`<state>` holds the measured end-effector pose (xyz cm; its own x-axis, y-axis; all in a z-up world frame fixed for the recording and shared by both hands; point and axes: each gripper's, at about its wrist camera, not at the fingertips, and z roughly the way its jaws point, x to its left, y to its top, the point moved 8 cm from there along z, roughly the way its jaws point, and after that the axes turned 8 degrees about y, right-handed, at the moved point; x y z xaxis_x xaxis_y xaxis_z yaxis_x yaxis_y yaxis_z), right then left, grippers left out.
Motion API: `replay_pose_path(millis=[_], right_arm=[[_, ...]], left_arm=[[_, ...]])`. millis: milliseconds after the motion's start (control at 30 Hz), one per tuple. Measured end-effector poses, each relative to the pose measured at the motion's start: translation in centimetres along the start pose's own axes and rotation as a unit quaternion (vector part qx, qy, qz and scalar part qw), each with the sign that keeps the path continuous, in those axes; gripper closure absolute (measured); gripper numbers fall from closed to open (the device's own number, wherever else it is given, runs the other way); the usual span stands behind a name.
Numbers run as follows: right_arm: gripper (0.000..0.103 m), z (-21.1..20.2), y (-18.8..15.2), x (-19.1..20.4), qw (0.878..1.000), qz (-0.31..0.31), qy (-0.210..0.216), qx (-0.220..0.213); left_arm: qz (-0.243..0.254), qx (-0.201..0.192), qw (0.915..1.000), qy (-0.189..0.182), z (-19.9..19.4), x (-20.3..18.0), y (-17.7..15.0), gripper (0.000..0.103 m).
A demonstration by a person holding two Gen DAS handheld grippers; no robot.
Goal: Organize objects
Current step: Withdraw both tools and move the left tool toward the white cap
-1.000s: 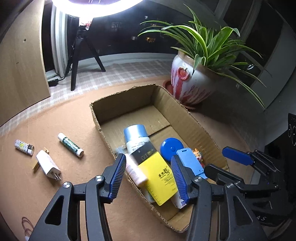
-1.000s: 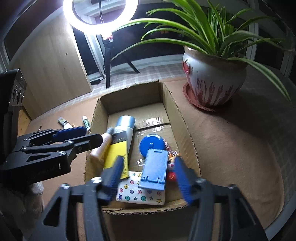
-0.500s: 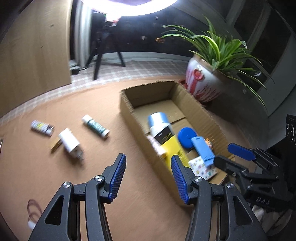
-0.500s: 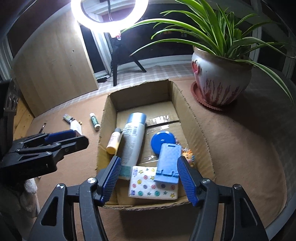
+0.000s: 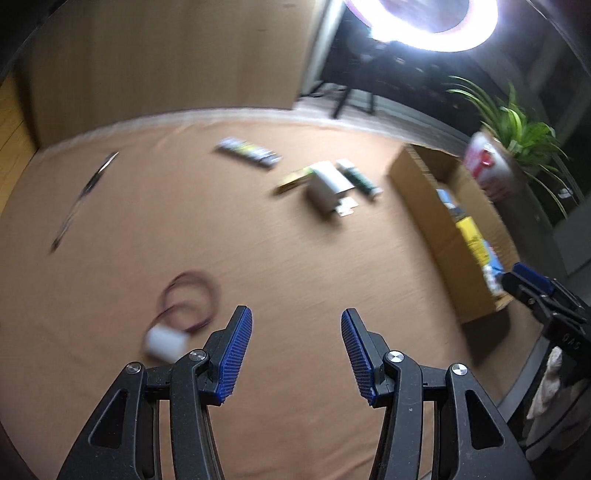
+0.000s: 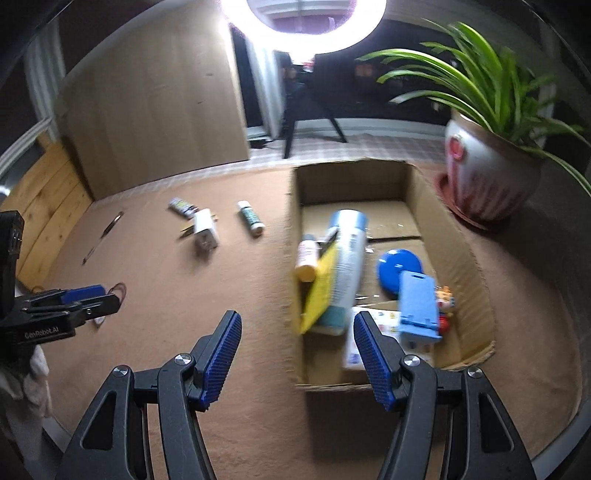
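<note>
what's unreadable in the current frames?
- Left wrist view: motion blur smears the small tube, white charger and looped cord; labels unreadable.
- Left wrist view: the cardboard box wall hides most contents.
- Right wrist view: the right tool covers the box's front items.

Ring light (image 6: 303,22) glows above wooden panel (image 6: 155,122), potted plant (image 6: 491,162) right

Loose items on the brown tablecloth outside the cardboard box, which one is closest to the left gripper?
The small white cylinder on the dark looped cord, just beside the open left gripper; the rest lie farther off.
</note>
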<state>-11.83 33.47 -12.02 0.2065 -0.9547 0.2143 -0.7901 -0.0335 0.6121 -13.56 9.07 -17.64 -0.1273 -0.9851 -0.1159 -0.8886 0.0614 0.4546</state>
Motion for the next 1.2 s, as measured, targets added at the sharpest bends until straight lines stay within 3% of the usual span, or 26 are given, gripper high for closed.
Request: replay_pose_path(millis=[233, 433, 767, 1033, 1200], right_arm=[[0.044, 1.1, -1.1, 3.6, 0.999, -0.012, 0.024, 0.024], [0.044, 1.9, -2.1, 4.3, 0.999, 0.009, 0.033, 0.039], [0.044, 1.7, -3.2, 3.8, 0.998, 0.033, 0.032, 0.049], [0.044, 2.6, -3.2, 4.7, 0.997, 0.028, 0.038, 0.060], [0.044, 3.4, -3.1, 5.8, 0.996, 0.019, 0.045, 0.068]], left_arm=[[-0.025, 0.008, 0.9996, -0.007, 0.1, 5.3, -3.0, 0.050], [-0.026, 0.011, 0.9996, -0.007, 1.3, 7.0, -3.0, 0.050], [-0.002, 0.013, 0.9998, 0.014, 3.1, 7.1, -2.5, 0.050], [0.024, 0.012, 0.9992, -0.028, 1.4, 5.1, -3.8, 0.050], [0.002, -0.008, 0.9999, 0.013, 1.2, 6.7, -2.7, 0.049]])
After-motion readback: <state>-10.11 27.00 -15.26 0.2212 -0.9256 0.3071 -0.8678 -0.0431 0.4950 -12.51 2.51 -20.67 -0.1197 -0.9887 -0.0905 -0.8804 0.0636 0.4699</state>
